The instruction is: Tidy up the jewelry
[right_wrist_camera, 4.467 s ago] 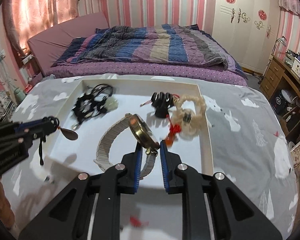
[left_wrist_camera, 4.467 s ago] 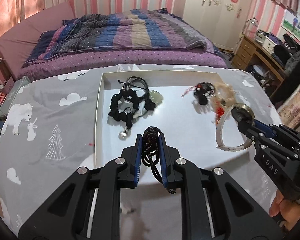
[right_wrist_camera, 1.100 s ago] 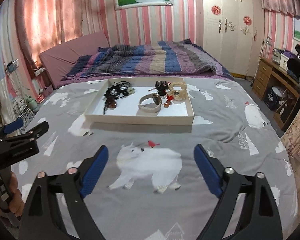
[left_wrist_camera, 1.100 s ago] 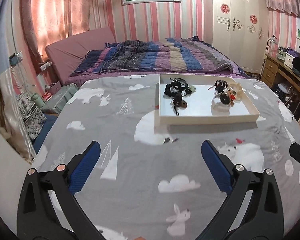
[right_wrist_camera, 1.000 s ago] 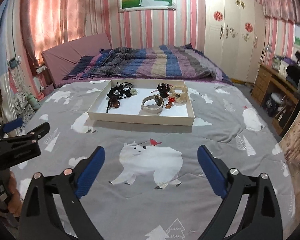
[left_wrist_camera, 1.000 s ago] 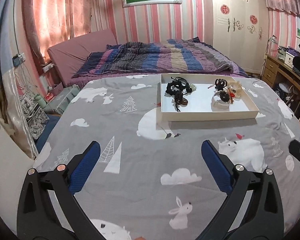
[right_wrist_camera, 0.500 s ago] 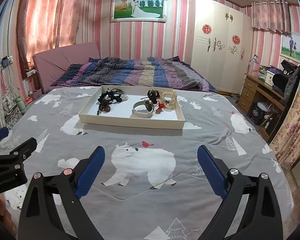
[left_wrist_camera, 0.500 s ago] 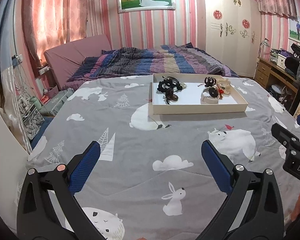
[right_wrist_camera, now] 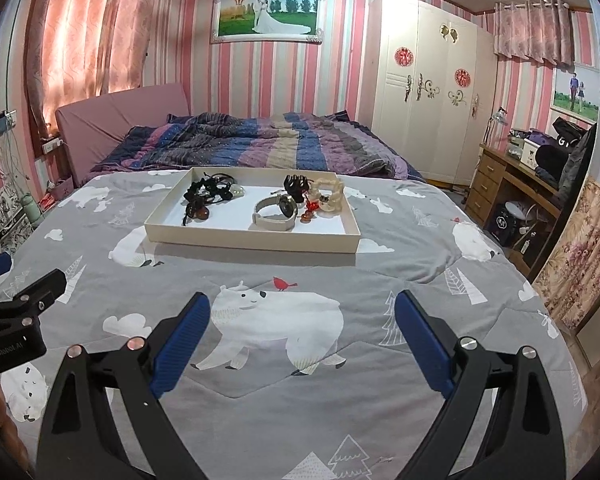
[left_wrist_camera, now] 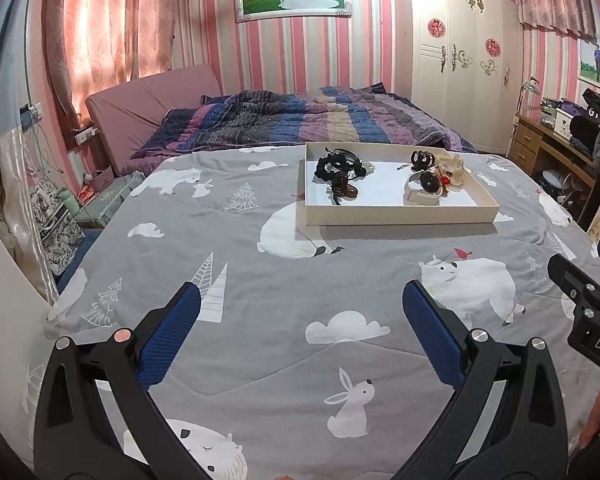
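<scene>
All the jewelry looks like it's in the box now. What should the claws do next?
Probably just rest. The watch, black necklaces and other pieces all lie inside the white tray; the left claw and right claw are open, empty and well back from it.

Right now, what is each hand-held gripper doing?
Left hand-held gripper: open, holding nothing.
Right hand-held gripper: open, holding nothing.

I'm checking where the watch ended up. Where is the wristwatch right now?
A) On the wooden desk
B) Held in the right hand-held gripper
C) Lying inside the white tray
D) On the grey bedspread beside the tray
C: the wristwatch lies inside the white tray, and both the right hand-held gripper and the left hand-held gripper are open and empty.
</scene>
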{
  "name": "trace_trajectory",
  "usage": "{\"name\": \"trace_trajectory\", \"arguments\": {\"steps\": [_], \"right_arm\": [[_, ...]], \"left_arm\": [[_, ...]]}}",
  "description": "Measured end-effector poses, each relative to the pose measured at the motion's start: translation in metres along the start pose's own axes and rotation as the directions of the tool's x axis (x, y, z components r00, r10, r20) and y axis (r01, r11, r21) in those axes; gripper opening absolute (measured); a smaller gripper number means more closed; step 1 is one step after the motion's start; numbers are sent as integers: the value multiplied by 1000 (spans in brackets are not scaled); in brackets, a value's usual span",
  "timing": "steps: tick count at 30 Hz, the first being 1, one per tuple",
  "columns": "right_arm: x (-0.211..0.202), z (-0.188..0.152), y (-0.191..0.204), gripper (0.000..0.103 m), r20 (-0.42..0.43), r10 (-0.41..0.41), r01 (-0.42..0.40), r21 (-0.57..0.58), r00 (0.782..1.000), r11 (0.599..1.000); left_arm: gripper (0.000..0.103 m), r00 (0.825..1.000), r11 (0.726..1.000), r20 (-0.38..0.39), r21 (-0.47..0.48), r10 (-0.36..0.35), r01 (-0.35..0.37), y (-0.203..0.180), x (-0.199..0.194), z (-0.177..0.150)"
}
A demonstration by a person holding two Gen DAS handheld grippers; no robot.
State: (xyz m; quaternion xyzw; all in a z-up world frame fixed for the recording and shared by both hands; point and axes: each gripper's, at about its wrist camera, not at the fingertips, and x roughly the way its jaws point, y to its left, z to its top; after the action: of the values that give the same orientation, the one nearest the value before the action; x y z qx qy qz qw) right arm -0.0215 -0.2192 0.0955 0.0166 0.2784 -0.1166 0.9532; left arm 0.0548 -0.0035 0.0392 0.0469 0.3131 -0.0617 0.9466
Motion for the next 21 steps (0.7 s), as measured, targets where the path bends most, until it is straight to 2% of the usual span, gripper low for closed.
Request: {"name": "trace_trajectory", "arguments": {"steps": [21], "right_arm": [[6, -2, 1, 94, -5, -15, 15, -2, 1000, 1000]], "left_arm": [[100, 1000, 1000, 3, 7, -5, 5, -3, 2, -1]]}}
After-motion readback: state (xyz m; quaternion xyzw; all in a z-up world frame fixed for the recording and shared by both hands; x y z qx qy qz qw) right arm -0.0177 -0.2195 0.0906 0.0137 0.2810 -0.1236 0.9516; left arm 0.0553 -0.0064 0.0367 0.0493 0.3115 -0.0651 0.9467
